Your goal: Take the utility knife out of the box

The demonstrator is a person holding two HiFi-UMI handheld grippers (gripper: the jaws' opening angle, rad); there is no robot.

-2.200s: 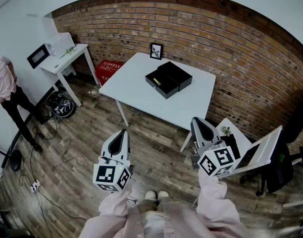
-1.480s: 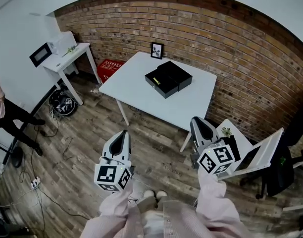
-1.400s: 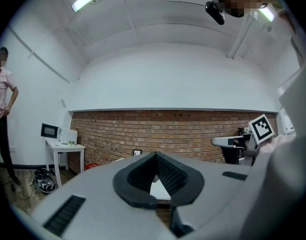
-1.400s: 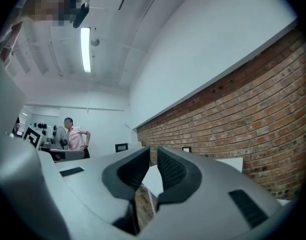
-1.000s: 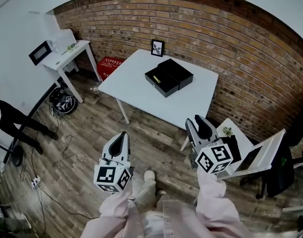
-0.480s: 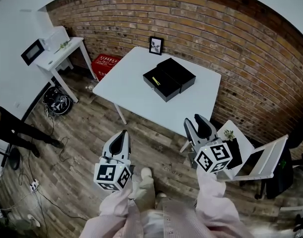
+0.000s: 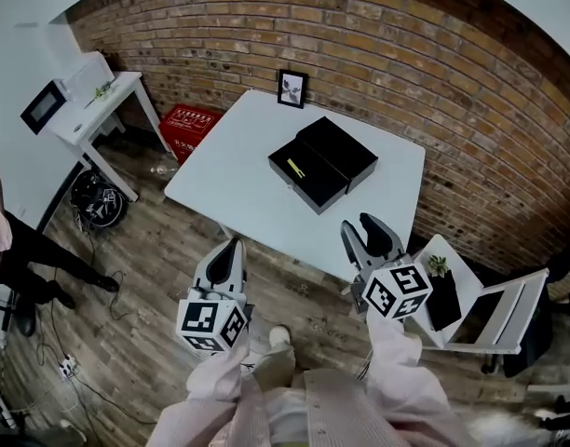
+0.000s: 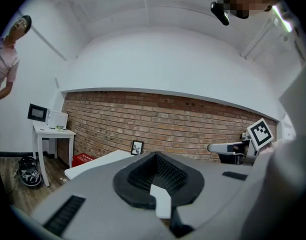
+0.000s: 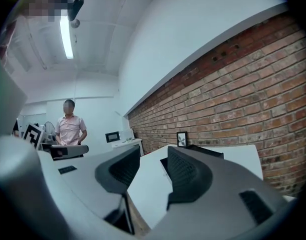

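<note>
The white table (image 7: 248, 189) stands against the brick wall (image 7: 378, 35) and carries an open black box (image 7: 324, 163), well in from the near edge. The box shows as two flat rectangular halves lying side by side and touching. In the half towards the left lies the utility knife (image 7: 294, 168), a slim yellow strip along the tray, untouched. A red crate (image 7: 194, 124) sits on the floor (image 7: 145, 277) by the table's far left corner; what it holds cannot be made out

Both forearms in pink sleeves (image 7: 220, 394) reach forward side by side over the floor, short of the table's near edge and well apart from the box. Each gripper points level towards the table, its marker cube towards the person. The right gripper (image 7: 359, 226) has just been opening its jaws: they stand wide apart with nothing between them. The left gripper (image 7: 233, 245) is clenched, its ribbed black pads pressed together on nothing

The wall is rough red-brown brick, the floor grey-brown wood planks, the table top smooth and matt. The grippers are grey plastic shells with dark ridged pads. A small black picture frame (image 7: 291, 88) stands upright at the table's far edge
</note>
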